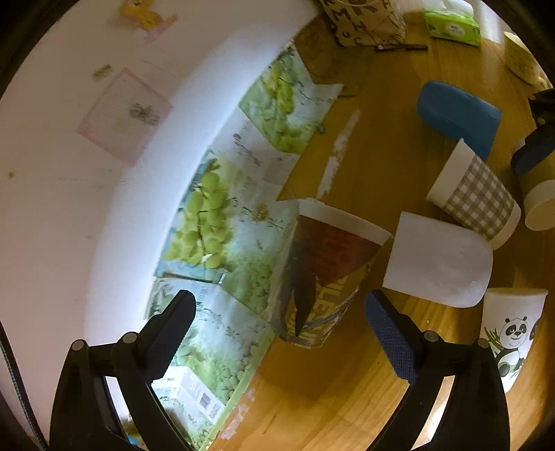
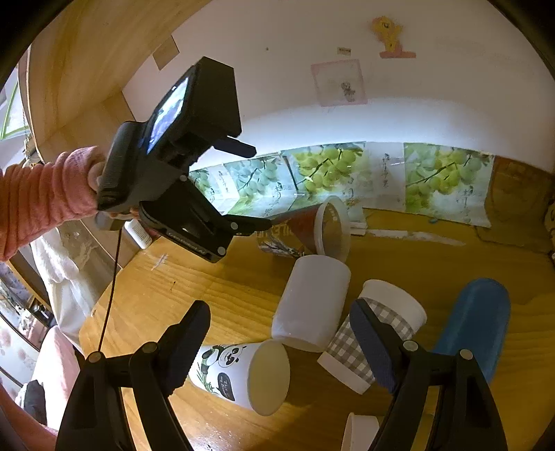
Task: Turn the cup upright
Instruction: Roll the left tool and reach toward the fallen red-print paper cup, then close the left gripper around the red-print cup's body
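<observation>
Several cups lie on their sides on the wooden table (image 2: 222, 288). A red-and-printed paper cup (image 1: 322, 277) lies near the wall; it also shows in the right wrist view (image 2: 305, 232). My left gripper (image 1: 281, 333) is open, its fingers either side of this cup's base, not closed on it; it also shows in the right wrist view (image 2: 256, 223). A white cup (image 2: 312, 301), a grey checked cup (image 2: 374, 333), a blue cup (image 2: 475, 322) and a panda cup (image 2: 242, 371) lie close by. My right gripper (image 2: 281, 350) is open and empty above them.
Grape-print boxes (image 1: 222, 222) line the white wall along the table's edge. A patterned paper bag (image 1: 364, 20) and a green tissue pack (image 1: 451, 26) stand at the far end. Another cup's rim (image 2: 360, 430) shows at the bottom of the right wrist view.
</observation>
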A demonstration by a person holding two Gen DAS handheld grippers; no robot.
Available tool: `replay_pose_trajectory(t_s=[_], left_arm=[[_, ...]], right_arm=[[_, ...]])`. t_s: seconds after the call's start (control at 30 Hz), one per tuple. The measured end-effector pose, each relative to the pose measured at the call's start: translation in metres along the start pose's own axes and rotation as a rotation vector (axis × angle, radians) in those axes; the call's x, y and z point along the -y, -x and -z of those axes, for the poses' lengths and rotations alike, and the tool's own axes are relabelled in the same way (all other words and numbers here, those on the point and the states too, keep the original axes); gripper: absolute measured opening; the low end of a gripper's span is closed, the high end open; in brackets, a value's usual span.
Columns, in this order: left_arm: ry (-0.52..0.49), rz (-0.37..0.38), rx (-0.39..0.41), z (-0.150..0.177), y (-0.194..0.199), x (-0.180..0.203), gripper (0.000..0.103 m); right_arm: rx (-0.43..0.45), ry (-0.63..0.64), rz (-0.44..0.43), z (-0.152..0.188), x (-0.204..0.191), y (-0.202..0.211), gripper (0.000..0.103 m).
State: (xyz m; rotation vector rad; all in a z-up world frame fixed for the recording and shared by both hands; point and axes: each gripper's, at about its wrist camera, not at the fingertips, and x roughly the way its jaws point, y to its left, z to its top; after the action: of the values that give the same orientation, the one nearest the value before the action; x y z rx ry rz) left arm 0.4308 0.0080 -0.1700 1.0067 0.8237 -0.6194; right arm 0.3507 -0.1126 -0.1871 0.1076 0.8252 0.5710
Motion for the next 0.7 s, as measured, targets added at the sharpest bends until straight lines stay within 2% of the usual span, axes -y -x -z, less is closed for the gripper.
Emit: replay_pose_trajectory(t_s=[0.33,0.57,0.7], left_arm=[[-0.040,0.084,-0.009,-0.002,-0.020,0.000,0.098],[-0.096,0.095,-0.022,-0.006,-0.031,0.002,0.098],[-0.105,0.136,-0.038,-0.008,-0.037,0.002,0.098]], right_arm=[[-0.028,0.005,-0.043,0.000,0.000,-0.011,0.083],[-0.041,0.010,-0.075,-0.002,-0.001,-0.011,0.083],[-0.050,0.007,-0.085,-0.003,0.000,-0.012,0.083]])
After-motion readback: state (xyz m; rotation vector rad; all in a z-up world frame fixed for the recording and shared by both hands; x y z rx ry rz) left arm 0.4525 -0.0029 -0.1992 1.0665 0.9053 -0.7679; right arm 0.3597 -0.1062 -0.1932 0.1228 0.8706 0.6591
